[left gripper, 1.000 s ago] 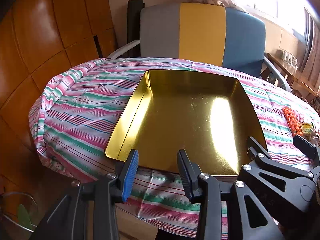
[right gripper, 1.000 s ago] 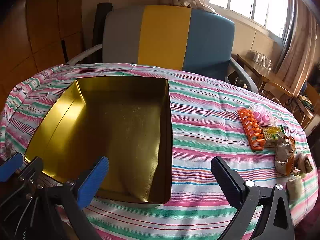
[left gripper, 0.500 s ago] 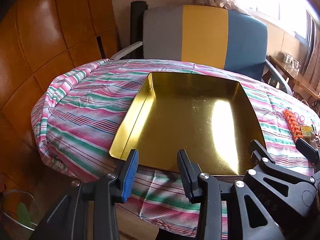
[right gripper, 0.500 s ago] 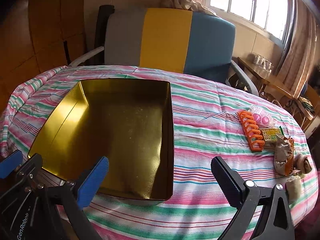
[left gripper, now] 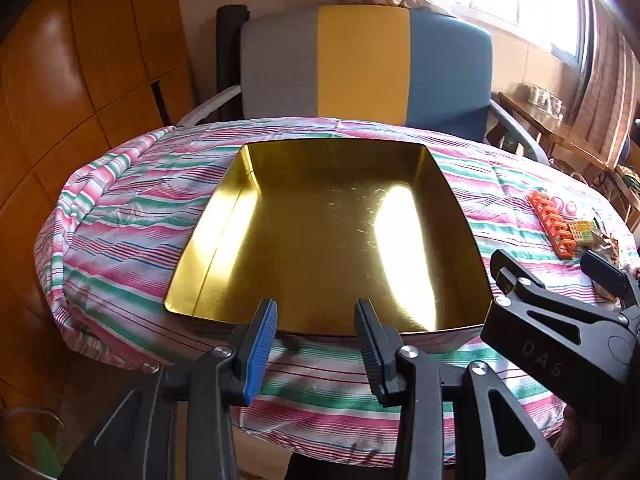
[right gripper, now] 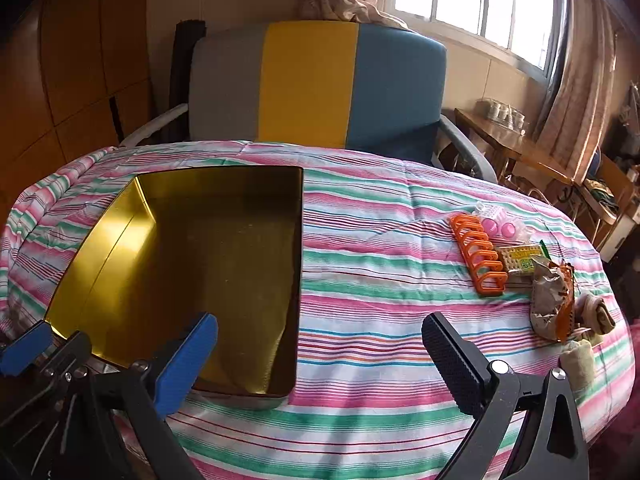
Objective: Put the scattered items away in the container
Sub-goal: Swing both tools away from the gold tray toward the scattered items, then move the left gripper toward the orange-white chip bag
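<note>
Scattered small items, led by an orange plastic rack (right gripper: 478, 259), lie on the striped-cloth bench (right gripper: 380, 280) beyond the right tongs (right gripper: 320, 354), whose jaws stand wide apart and empty. Left tongs (left gripper: 316, 346) hover narrowed with nothing between them at the near rim of the empty gold metal tray (left gripper: 320, 232).

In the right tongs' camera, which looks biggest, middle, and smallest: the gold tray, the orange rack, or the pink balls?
1. Gold tray, biggest by far.
2. Orange rack.
3. Pink balls, smallest.
The rack and balls sit together, so that comparison is fair.
</note>
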The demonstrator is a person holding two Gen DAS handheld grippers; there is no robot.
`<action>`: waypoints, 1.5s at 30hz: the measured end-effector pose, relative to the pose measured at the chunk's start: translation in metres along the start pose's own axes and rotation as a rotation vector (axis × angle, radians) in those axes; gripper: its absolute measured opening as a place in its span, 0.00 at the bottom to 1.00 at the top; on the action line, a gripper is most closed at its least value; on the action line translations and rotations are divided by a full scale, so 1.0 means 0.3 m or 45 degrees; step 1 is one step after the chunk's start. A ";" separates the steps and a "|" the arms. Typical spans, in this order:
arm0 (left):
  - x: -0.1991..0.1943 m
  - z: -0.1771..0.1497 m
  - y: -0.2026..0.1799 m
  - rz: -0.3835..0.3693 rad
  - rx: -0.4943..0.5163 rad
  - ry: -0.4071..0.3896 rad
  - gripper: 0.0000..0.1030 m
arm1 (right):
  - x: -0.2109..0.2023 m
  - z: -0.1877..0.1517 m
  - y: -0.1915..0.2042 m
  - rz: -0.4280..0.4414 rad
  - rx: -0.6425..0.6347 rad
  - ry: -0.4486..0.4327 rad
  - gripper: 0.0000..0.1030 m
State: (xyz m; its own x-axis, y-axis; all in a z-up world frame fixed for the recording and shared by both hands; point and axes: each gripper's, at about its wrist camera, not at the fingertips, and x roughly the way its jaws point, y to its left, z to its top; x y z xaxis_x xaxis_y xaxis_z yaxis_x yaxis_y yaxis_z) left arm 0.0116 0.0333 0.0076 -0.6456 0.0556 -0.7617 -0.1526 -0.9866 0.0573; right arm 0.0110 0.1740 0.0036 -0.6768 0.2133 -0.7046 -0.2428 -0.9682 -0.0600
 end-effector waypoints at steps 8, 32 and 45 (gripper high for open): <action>-0.007 0.010 -0.175 -0.171 0.178 -0.016 0.40 | -0.008 -0.026 -0.217 -0.152 0.145 0.003 1.00; 0.183 -0.054 -0.648 -0.448 0.578 0.152 0.40 | 0.017 -0.194 -0.813 -0.190 0.430 0.115 1.00; 0.253 -0.082 -0.659 -0.492 0.573 0.209 0.45 | 0.094 -0.010 -0.996 0.098 0.484 -0.002 1.00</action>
State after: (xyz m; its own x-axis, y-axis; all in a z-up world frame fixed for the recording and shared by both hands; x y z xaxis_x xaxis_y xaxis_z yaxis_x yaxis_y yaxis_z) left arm 0.0113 0.2288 -0.0773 -0.3627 0.3367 -0.8689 -0.6765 -0.7364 -0.0030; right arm 0.0666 0.4688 -0.0004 -0.7039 0.1427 -0.6959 -0.4317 -0.8639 0.2595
